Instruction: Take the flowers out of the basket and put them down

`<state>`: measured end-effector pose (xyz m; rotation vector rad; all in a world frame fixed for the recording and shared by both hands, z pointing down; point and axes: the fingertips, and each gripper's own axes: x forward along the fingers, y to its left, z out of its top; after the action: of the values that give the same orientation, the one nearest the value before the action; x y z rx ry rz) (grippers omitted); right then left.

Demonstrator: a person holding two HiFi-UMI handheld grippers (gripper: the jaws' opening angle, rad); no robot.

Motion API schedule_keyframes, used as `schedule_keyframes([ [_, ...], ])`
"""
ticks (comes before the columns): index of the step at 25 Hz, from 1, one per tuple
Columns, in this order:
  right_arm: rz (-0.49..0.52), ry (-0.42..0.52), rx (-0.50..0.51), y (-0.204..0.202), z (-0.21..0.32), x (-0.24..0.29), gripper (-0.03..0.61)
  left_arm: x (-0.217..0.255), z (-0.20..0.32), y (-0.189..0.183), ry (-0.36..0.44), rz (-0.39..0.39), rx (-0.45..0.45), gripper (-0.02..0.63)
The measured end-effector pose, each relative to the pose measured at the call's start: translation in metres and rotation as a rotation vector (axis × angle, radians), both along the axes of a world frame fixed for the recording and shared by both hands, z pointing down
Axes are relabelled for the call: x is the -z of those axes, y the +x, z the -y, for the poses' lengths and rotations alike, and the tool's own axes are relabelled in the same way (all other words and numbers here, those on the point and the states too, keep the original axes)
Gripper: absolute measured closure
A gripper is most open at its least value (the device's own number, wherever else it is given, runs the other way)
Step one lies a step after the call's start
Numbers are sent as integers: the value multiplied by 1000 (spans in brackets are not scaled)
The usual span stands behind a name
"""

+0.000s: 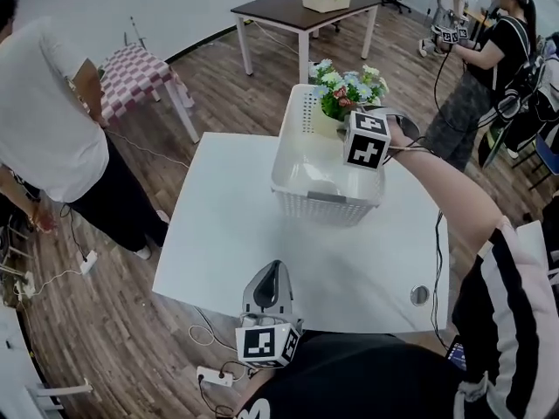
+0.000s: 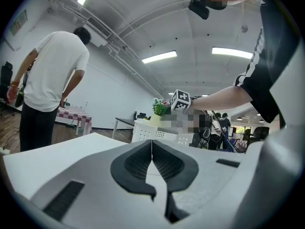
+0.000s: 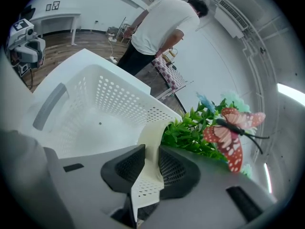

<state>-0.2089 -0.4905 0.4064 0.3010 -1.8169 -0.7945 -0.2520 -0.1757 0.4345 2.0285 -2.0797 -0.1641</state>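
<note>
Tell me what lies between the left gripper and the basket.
Only bare white table lies between the left gripper and the basket, with nothing resting on that stretch. The head view shows it plainly.

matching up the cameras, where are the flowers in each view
Head view: upper centre, flowers at the basket far end.
Left gripper view: small, just above centre, over the basket.
Right gripper view: right of centre, pot rim clamped in the right tongs.
Shared landmark: the white basket.
</note>
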Motion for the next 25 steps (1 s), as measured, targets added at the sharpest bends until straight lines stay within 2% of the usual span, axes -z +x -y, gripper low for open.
schedule_keyframes([
  [3, -3, 13, -26, 18, 3, 7, 480, -2, 2, 10, 0, 15, -39, 607],
  [7, -12, 24, -44, 39, 6, 14, 480, 5, 8, 23, 19, -18, -56, 607],
  [12, -5, 40, -65, 56, 11, 20, 480, 1, 15, 32, 11, 29, -112, 607],
  [18, 6, 63, -55, 65, 9, 35, 480, 6, 28, 48, 21, -21, -128, 607],
  [25, 19, 64, -88, 98, 14, 46, 480, 9, 33, 66, 23, -23, -147, 607],
])
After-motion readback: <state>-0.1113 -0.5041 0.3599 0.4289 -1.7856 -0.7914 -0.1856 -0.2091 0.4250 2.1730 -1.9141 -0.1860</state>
